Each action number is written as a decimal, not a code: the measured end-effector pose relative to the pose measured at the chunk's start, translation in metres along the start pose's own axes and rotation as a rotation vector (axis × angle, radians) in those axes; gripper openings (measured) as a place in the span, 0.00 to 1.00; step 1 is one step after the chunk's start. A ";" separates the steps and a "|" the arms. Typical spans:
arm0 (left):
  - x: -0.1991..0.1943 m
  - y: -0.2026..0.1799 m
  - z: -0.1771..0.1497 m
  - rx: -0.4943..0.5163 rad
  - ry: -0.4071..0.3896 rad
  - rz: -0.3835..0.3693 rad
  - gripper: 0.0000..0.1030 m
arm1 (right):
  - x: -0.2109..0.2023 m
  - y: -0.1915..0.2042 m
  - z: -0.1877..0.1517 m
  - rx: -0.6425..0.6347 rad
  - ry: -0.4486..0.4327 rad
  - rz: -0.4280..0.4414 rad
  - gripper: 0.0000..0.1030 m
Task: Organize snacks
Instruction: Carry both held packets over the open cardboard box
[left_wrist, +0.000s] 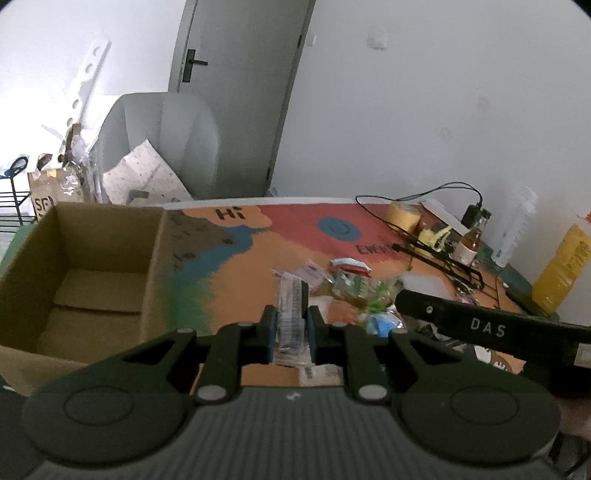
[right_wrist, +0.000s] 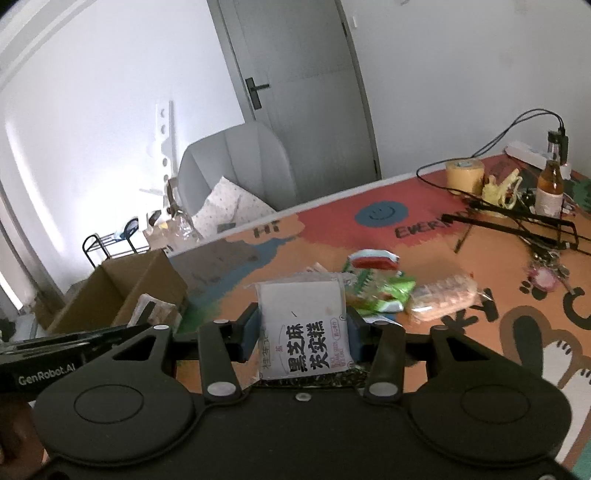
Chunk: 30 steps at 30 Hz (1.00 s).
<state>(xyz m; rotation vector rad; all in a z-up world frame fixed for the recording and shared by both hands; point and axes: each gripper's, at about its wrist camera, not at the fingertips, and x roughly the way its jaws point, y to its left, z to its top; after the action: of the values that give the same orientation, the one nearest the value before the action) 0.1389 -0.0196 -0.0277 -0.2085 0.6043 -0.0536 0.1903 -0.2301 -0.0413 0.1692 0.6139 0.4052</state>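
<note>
The table (left_wrist: 258, 258), covered with a painted mat, is carrying all task items; its far edge is running just in front of a grey chair (left_wrist: 162, 140) and a closed door (left_wrist: 240, 92). A broad strip of mat between the box and the snack pile is lying bare, giving open room for travel.

The cardboard box (left_wrist: 74, 280) is sitting open-topped at the table's left edge, flaps lying flat on its floor, interior otherwise bare in the left wrist view.

The snack pile (right_wrist: 373, 284) is lying near the table's middle: green and red wrappers, with a clear bag of biscuits (right_wrist: 443, 295) just beside them on the right. Well apart, along the far right edge, a tape roll (right_wrist: 464, 173), a brown bottle (right_wrist: 550, 192) and black cables are crowding the corner.

The right tool (right_wrist: 301, 332) is holding a white snack packet (right_wrist: 306, 325) printed with black characters, both pads pressing on its sides, above the mat in front of the pile.

The left tool (left_wrist: 291, 332) is gripping a thin clear packet (left_wrist: 291, 314) edge-on, jaws standing narrow, raised over the mat between the box and the pile. In the right wrist view it is sitting just beside the box's near corner.
</note>
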 end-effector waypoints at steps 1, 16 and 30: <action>-0.002 0.003 0.001 -0.001 -0.003 0.001 0.16 | 0.000 0.004 0.001 0.000 -0.005 0.000 0.44; -0.026 0.065 0.014 -0.062 -0.066 0.052 0.16 | 0.010 0.058 0.009 -0.019 -0.054 0.010 0.44; -0.034 0.126 0.015 -0.163 -0.088 0.165 0.16 | 0.036 0.113 0.008 -0.072 -0.015 0.101 0.44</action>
<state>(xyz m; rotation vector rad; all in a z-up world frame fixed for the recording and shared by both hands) 0.1181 0.1098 -0.0225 -0.3164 0.5363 0.1645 0.1856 -0.1126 -0.0234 0.1349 0.5762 0.5223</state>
